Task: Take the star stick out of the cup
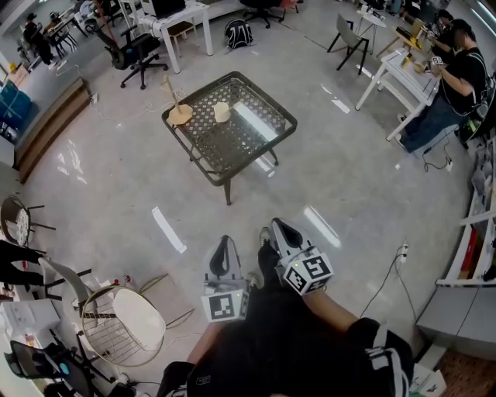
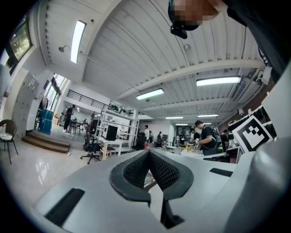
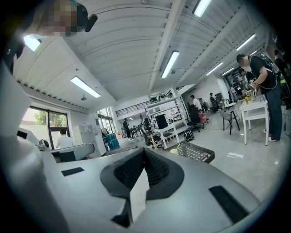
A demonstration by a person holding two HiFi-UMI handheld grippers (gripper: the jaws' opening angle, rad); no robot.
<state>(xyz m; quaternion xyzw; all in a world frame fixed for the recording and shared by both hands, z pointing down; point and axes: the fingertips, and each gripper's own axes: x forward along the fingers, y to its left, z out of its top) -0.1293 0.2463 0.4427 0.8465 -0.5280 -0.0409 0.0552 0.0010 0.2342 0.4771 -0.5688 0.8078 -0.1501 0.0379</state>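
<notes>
A low table [image 1: 267, 143] with a dark mesh top stands on the floor some way ahead in the head view. On it a thin stick [image 1: 172, 91] rises from a tan cup [image 1: 180, 116] near the left corner, and a small cream cup [image 1: 222, 112] stands beside it. My left gripper [image 1: 225, 241] and right gripper [image 1: 275, 225] are side by side near my body, far short of the table, pointing towards it. Both are shut with nothing between the pads. The right gripper view also shows the table [image 3: 200, 154] beyond the closed fingertips [image 3: 144, 150]. The left gripper [image 2: 148, 152] points across the room.
A round wire chair [image 1: 124, 326] stands at my lower left. Black office chairs [image 1: 136, 50] and white desks [image 1: 186, 19] line the back. A seated person [image 1: 453, 85] works at a desk on the right. A cable [image 1: 391, 275] lies on the shiny floor.
</notes>
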